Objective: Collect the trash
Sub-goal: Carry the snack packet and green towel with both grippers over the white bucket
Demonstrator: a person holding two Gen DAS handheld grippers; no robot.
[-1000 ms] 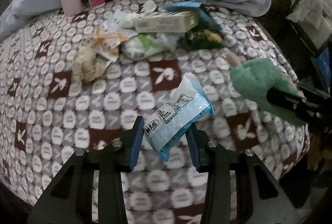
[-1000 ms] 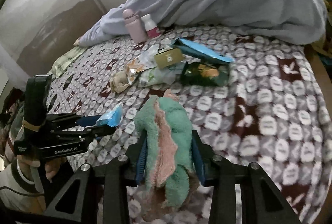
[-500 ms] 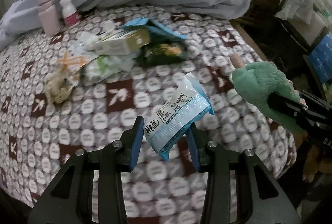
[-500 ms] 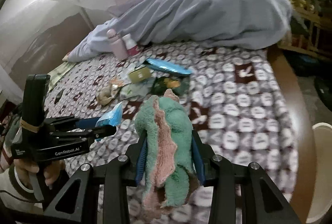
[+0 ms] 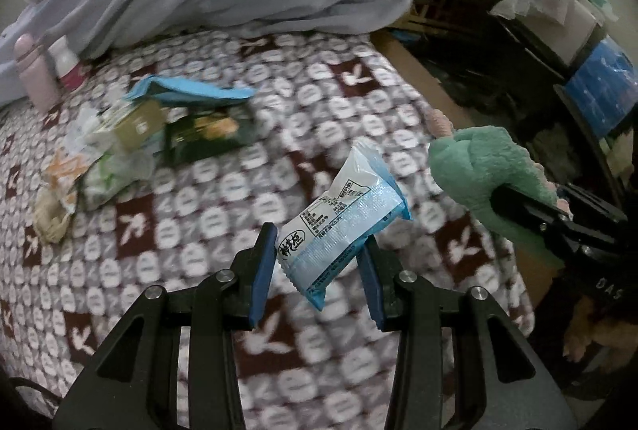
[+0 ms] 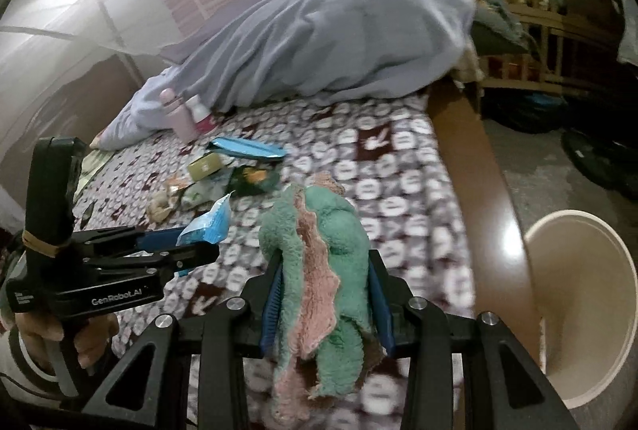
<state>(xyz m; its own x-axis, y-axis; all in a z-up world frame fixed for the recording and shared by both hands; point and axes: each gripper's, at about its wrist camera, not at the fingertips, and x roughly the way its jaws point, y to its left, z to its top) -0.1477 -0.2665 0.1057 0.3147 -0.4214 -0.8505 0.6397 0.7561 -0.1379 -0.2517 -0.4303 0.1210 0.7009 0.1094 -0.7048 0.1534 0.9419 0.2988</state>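
The left tool (image 5: 317,260) is gripping a snack packet (image 5: 343,215). The right tool (image 6: 325,304) is clamping a green towel (image 6: 319,254), both lifted clear of the bed (image 6: 398,167) for binning in the pail (image 6: 578,310).

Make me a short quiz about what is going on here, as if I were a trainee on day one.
1. True or false: the left gripper is empty.
2. What does the right gripper hold?
A. a pink bottle
B. a green and pink plush toy
C. a box
3. Fill in: beside the bed, on the floor, stands a cream ____.

Key:
1. False; it grips a blue and white snack packet.
2. B, the plush toy.
3. bin.
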